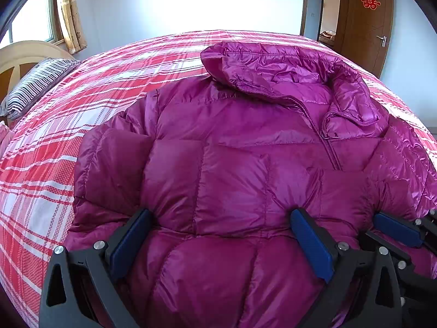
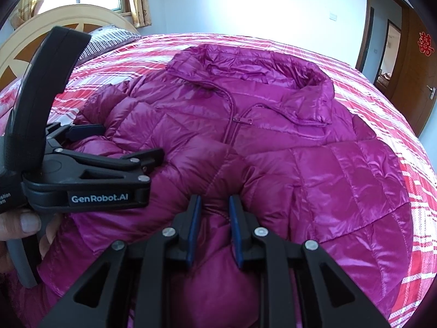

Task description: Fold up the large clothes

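A shiny magenta quilted down jacket (image 1: 245, 142) lies zipped, front up, on the bed, collar toward the far side; it also shows in the right wrist view (image 2: 273, 142). My left gripper (image 1: 221, 218) is open wide, its blue pads pressed on the jacket's near part, with puffy fabric bulging between them. It shows from the side in the right wrist view (image 2: 120, 139). My right gripper (image 2: 214, 205) is shut on a pinched fold of the jacket near its lower front, just right of the left gripper. One of its fingers (image 1: 396, 229) shows at the left view's right edge.
The bed has a red and white plaid cover (image 1: 54, 164). A striped pillow (image 1: 35, 84) and a wooden headboard (image 2: 32, 41) are at the left. A window with curtains is behind. A brown door (image 1: 366, 24) stands at the right.
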A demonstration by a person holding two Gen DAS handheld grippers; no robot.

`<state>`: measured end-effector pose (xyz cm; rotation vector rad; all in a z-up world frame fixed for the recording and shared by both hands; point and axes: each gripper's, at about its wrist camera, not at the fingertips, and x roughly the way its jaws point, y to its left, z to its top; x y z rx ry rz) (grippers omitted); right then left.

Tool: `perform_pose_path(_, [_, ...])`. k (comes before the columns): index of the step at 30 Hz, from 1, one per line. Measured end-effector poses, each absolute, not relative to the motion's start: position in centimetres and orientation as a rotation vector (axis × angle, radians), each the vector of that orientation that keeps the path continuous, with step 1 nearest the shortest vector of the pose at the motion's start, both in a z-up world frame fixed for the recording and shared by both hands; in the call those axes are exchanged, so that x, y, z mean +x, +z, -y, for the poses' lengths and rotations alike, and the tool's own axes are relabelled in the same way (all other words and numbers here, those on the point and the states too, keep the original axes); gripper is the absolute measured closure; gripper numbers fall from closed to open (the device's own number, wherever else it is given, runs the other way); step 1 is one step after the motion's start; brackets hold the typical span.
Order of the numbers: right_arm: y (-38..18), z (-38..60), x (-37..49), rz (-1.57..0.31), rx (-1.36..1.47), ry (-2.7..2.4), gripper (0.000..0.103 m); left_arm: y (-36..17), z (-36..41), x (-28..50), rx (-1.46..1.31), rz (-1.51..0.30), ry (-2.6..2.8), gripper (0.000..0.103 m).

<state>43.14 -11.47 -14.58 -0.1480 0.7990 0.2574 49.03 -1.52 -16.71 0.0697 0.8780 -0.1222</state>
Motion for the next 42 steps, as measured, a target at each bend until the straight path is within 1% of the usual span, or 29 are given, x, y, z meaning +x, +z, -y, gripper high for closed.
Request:
perform_pose_path(3, [-14.0,11.5,43.4,-0.822,-0.200,0.318,0.078,-16.7,1.5,49.1,0.065,-0.879,-0.124,0.001])
perform_pose_path(5, [-13.6,11.9,43.7,-0.845,-0.199,0.378,0.076,-16.7,1.5,49.1,0.062,-0.879,-0.126,0.001])
perform_pose_path(8, [-13.1,11.9,44.2,-0.879,-0.221,0.447,0.071,-16.7,1.5,49.0,0.060,-0.880,-0.127,0.001])
perform_pose_path(11, [-11.3,12.2,44.8,-0.873,-0.253,0.515,0.063,-16.7,1.6,49.1,0.059,-0.880,-0.129,0.001])
perform_pose_path(13, [-9.3,12.7,45.8,-0.809,-0.262,0.491,0.046,-16.7,1.6,49.1,0.056,-0.880,-0.130,0.001])
perform_pose_path(14, [-8.4,13.1,46.5,-0.789,-0.255,0.485,0.041,-16.7,1.6,49.1,0.056,-0.880,-0.131,0.001])
perform_pose_path(15, [-7.5,13.5,47.7,-0.771,-0.246,0.484,0.032,-16.7,1.6,49.1,0.056,-0.879,-0.131,0.001])
perform_pose_path(16, [-6.7,13.9,49.2,-0.750,-0.247,0.469,0.028,-16.7,1.6,49.1,0.055,-0.880,-0.131,0.001])
perform_pose_path(19, [-5.2,14.5,53.6,-0.723,-0.277,0.415,0.027,-16.7,1.6,49.1,0.055,-0.880,-0.130,0.001])
perform_pose_path(24, [-5.0,14.3,60.4,-0.747,-0.354,0.343,0.027,-16.7,1.5,49.0,0.055,-0.879,-0.131,0.001])
perform_pose_path(29, [-6.0,14.4,64.8,-0.864,-0.374,0.409,0.027,-16.7,1.6,49.0,0.053,-0.878,-0.131,0.001])
perform_pose_path(31, [-6.5,14.7,66.3,-0.941,-0.352,0.455,0.027,-16.7,1.6,49.0,0.052,-0.878,-0.131,0.001])
perform_pose_path(32, [-6.7,14.7,66.6,-0.962,-0.368,0.468,0.028,-16.7,1.6,49.0,0.051,-0.878,-0.131,0.001])
perform_pose_path(33, [-7.0,14.5,66.7,-0.975,-0.409,0.474,0.031,-16.7,1.6,49.0,0.052,-0.877,-0.131,0.001])
perform_pose_path(34, [-7.2,14.3,66.6,-0.989,-0.448,0.478,0.043,-16.7,1.6,49.0,0.051,-0.878,-0.131,0.001])
perform_pose_path(35, [-7.5,14.1,66.5,-1.009,-0.471,0.483,0.051,-16.7,1.6,49.0,0.051,-0.878,-0.132,0.001])
perform_pose_path(36, [-7.7,14.0,66.2,-1.023,-0.492,0.484,0.071,-16.7,1.6,49.0,0.051,-0.878,-0.131,0.001])
perform_pose_path(37, [-7.6,14.0,65.6,-1.011,-0.520,0.482,0.086,-16.7,1.6,49.0,0.051,-0.878,-0.131,0.001])
perform_pose_path(40, [-6.7,14.0,62.8,-0.911,-0.576,0.495,0.088,-16.7,1.6,49.0,0.051,-0.878,-0.131,0.001])
perform_pose_path(42, [-6.5,14.1,60.8,-0.844,-0.611,0.471,0.088,-16.7,1.6,49.0,0.051,-0.878,-0.131,0.001])
